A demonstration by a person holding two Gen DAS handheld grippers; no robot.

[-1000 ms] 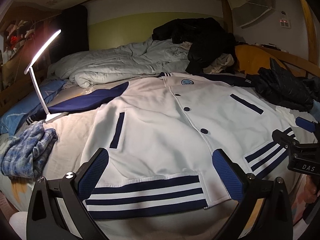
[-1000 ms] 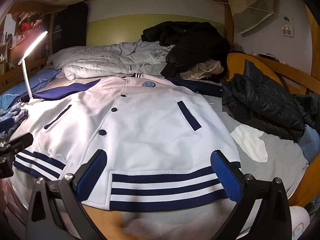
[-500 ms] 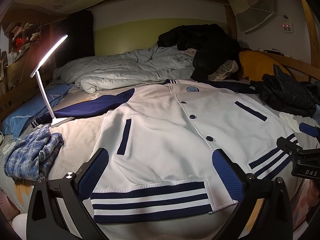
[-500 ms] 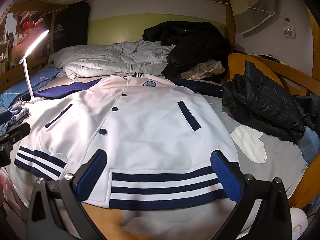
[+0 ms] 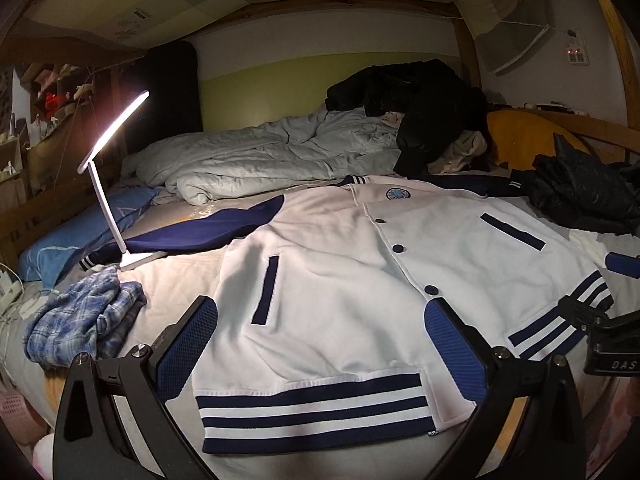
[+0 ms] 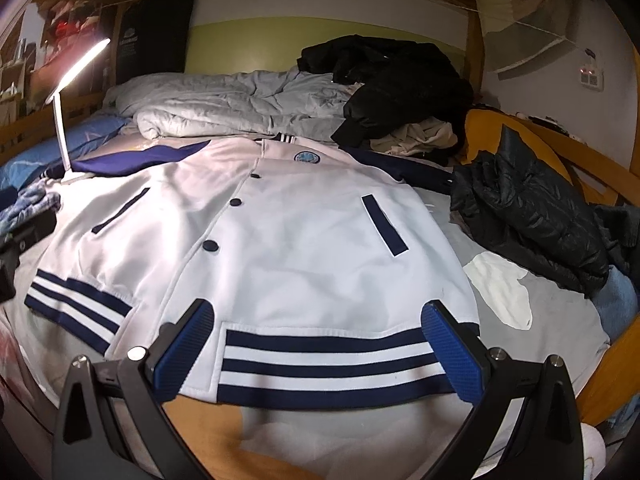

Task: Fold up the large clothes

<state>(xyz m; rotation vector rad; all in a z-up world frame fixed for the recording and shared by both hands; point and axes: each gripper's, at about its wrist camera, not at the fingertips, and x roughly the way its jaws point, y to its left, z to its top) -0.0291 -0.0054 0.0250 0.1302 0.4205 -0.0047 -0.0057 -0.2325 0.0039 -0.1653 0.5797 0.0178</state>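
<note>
So, taken from largest to smallest:

Bed (image 6: 560,304): its far half is crowded with a rumpled quilt (image 5: 256,160) and dark clothes, so there is little spare room, and a fold swung far could land on that clutter.
Jacket (image 5: 360,264): a white jacket with navy sleeves, lying flat and buttoned, front up, across the near half of the bed, hem nearest the grippers; its thick fabric may spring back open after a fold.
Black puffer coat (image 6: 532,216): it touches the right sleeve's cuff, so pulling that sleeve may drag the coat along.
Lamp (image 5: 116,184): its base sits at the left sleeve's cuff, apparently on it; lifting that sleeve could well tip it.
Plaid cloth (image 5: 84,316): bunched on the near left, just beside the jacket; it may snag.
Left gripper (image 5: 324,340): fingers spread wide, empty, above the left hem.
Right gripper (image 6: 316,344): fingers likewise apart, empty, above the right hem; uneven grabs would skew the fold.
</note>
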